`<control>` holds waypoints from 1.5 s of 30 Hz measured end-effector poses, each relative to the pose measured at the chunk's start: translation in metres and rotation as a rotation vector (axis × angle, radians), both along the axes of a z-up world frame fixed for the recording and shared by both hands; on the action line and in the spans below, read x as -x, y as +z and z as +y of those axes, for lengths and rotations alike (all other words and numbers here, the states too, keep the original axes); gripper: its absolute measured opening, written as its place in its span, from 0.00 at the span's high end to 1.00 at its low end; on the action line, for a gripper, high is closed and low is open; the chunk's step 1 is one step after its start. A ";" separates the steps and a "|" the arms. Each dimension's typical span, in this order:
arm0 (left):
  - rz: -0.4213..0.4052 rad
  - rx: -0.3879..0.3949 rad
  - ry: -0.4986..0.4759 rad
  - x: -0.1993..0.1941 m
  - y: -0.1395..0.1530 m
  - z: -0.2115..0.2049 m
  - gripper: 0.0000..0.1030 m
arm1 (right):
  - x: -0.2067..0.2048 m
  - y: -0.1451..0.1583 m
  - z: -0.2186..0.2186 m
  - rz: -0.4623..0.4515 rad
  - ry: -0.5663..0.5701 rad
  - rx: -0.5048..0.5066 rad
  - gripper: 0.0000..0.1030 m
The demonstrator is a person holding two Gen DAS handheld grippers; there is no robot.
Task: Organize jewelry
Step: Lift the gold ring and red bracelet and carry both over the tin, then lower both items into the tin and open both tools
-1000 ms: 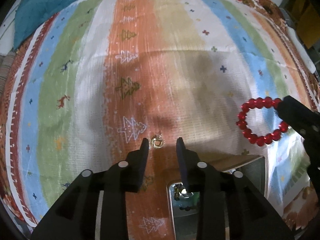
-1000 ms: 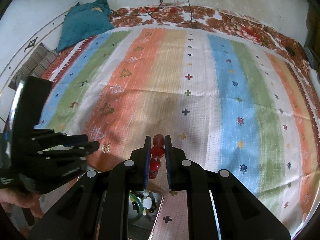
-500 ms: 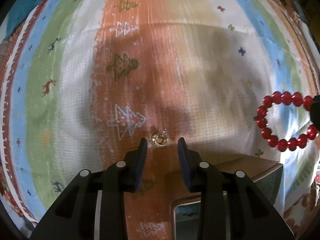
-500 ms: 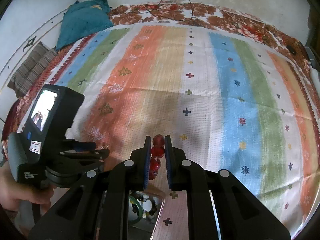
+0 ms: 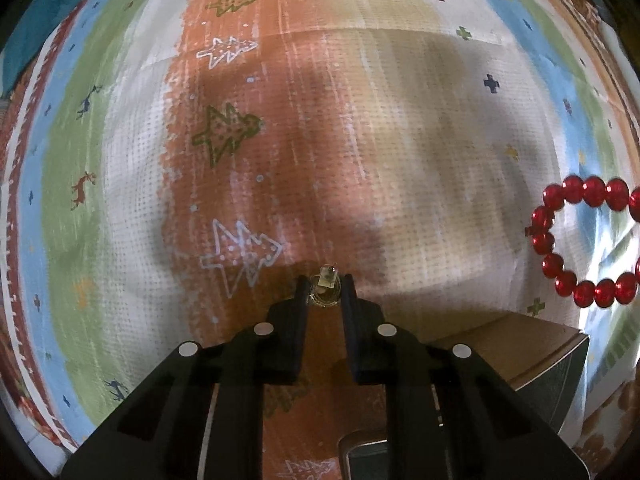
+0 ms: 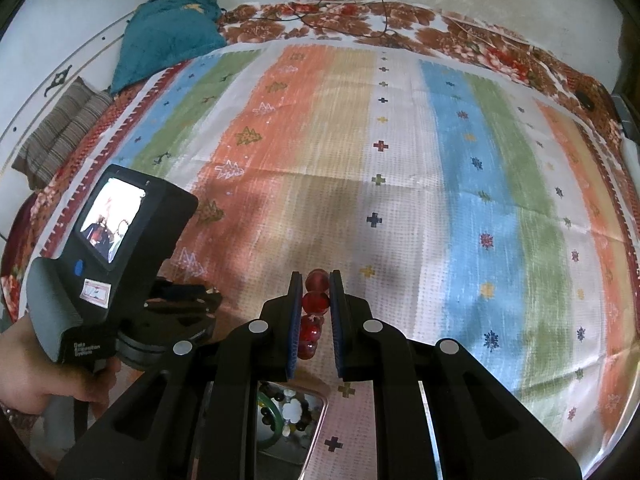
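A small gold ring with a clear stone [image 5: 326, 289] lies on the striped cloth [image 5: 360, 140]. My left gripper [image 5: 325, 285] is low over it, its jaws close on either side of the ring. My right gripper [image 6: 315, 285] is shut on a red bead bracelet [image 6: 314, 312], held above the cloth. The bracelet also shows at the right edge of the left wrist view [image 5: 576, 240]. The left gripper's body with its screen [image 6: 108, 264] shows at the left of the right wrist view.
A brown jewelry box with a mirror lid [image 5: 532, 360] sits near me; beads and a green bangle show in the mirror [image 6: 286, 416]. A teal cushion [image 6: 168, 32] and a striped pillow [image 6: 60, 132] lie at the far left. Cables [image 6: 348, 24] run along the back.
My left gripper has dropped down and forward onto the ring, and its jaws have narrowed around it. My right gripper has held still with the bracelet.
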State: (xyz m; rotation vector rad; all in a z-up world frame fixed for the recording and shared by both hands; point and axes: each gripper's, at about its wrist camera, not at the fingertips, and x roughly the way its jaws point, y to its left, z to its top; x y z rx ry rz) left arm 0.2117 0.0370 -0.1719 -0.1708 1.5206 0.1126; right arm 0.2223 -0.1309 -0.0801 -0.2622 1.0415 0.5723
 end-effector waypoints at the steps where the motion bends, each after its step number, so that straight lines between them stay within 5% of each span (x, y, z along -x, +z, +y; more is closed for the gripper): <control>1: -0.005 0.002 0.002 0.001 0.001 0.000 0.85 | 0.000 0.000 0.000 -0.001 0.001 0.001 0.86; 19: -0.336 0.035 0.038 0.048 0.105 0.006 0.86 | 0.022 0.016 -0.012 -0.040 0.013 -0.033 0.86; 35: -0.518 0.007 -0.026 0.099 0.140 -0.026 0.86 | 0.061 0.035 -0.028 -0.064 0.045 -0.084 0.86; 45: -0.537 0.028 -0.032 0.122 0.141 -0.030 0.85 | 0.085 0.032 -0.032 -0.046 0.077 -0.085 0.86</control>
